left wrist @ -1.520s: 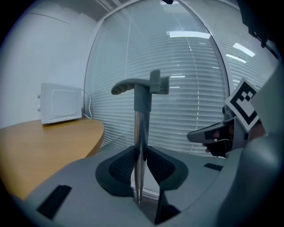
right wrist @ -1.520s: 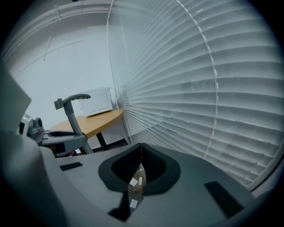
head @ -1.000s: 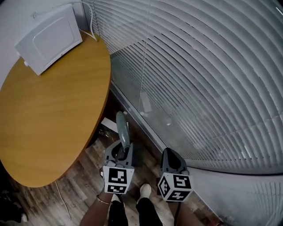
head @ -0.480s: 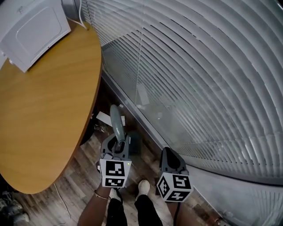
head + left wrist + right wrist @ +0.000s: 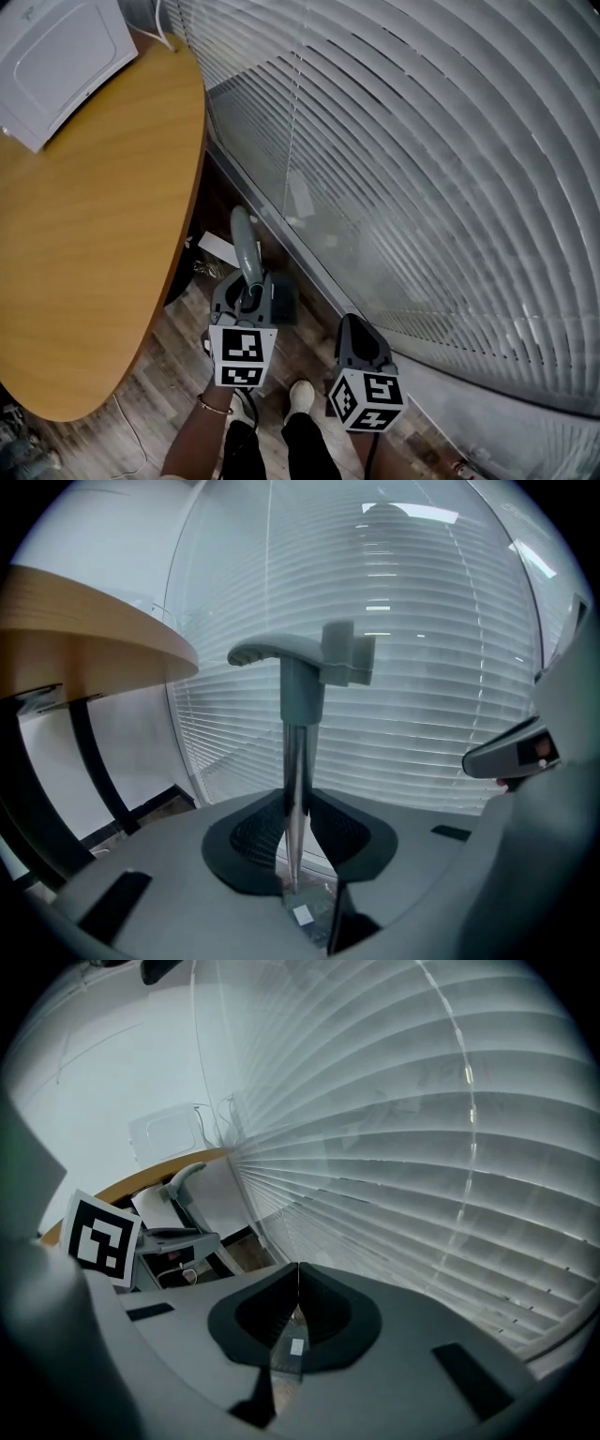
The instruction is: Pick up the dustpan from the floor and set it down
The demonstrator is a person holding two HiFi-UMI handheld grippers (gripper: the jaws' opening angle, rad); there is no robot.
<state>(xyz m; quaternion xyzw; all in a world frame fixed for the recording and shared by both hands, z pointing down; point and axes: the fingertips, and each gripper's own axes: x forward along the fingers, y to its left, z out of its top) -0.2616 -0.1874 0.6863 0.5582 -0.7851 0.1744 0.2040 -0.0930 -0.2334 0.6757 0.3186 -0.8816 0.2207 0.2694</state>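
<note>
The dustpan's long metal pole [image 5: 298, 789] with its grey grip [image 5: 302, 658] stands upright between the jaws of my left gripper [image 5: 298, 841], which is shut on it. In the head view the grey grip [image 5: 244, 246] sticks out ahead of the left gripper [image 5: 250, 300], and the dark pan [image 5: 284, 302] hangs just right of it above the wood floor [image 5: 159, 403]. My right gripper [image 5: 356, 336] hovers to the right, apart from the dustpan. Its jaws [image 5: 296, 1290] are shut with nothing in them. The right gripper view also catches the left gripper's marker cube [image 5: 97, 1234].
A round wooden table [image 5: 94, 234] fills the left, with a white box [image 5: 52, 56] on its far side. Closed window blinds [image 5: 422, 169] run along the right. A white sheet [image 5: 217, 248] lies on the floor under the table edge. The person's shoe [image 5: 300, 396] shows below.
Both grippers have sunk a little, and the left one has shifted leftward with the dustpan still in it. The table sits further left in the head view.
</note>
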